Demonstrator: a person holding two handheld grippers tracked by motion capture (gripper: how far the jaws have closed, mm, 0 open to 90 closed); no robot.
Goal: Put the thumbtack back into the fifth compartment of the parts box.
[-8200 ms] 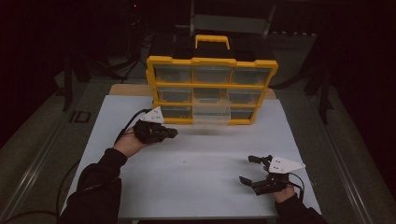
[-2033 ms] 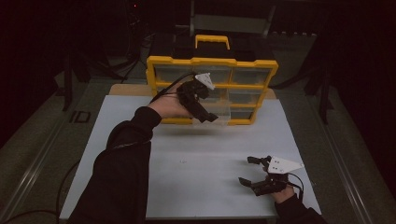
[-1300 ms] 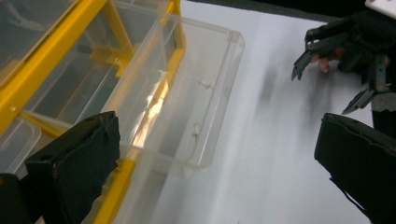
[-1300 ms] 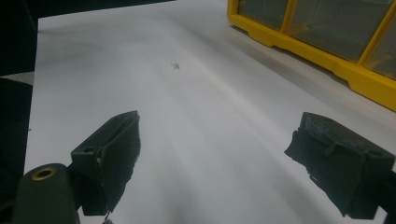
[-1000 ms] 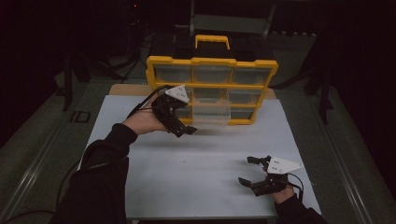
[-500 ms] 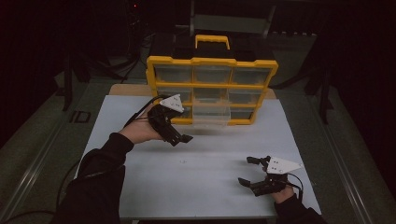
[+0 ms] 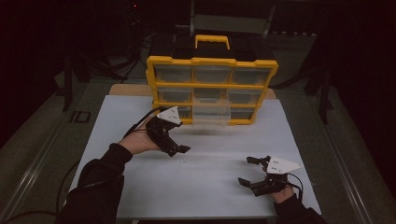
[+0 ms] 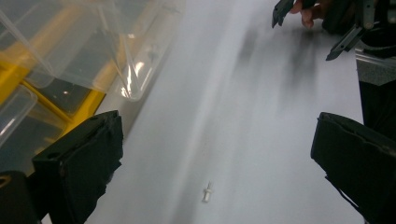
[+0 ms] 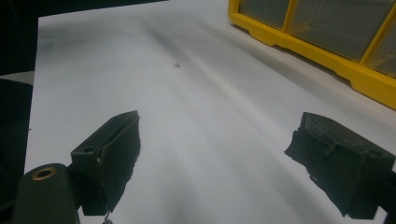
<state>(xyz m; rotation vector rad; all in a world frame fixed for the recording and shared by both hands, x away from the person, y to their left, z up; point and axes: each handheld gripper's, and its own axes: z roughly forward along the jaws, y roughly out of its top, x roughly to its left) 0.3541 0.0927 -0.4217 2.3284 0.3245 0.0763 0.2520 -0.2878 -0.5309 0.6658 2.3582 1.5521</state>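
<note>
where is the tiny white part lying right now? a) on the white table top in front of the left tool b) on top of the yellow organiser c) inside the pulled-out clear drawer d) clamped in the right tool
a: the tiny white part lies loose on the white table top, ahead of the open left tool, apart from the clear drawer.

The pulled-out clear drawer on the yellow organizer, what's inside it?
The clear drawer looks empty through its walls, though glare blurs its floor. A small white part lies on the table below the open left gripper.
</note>
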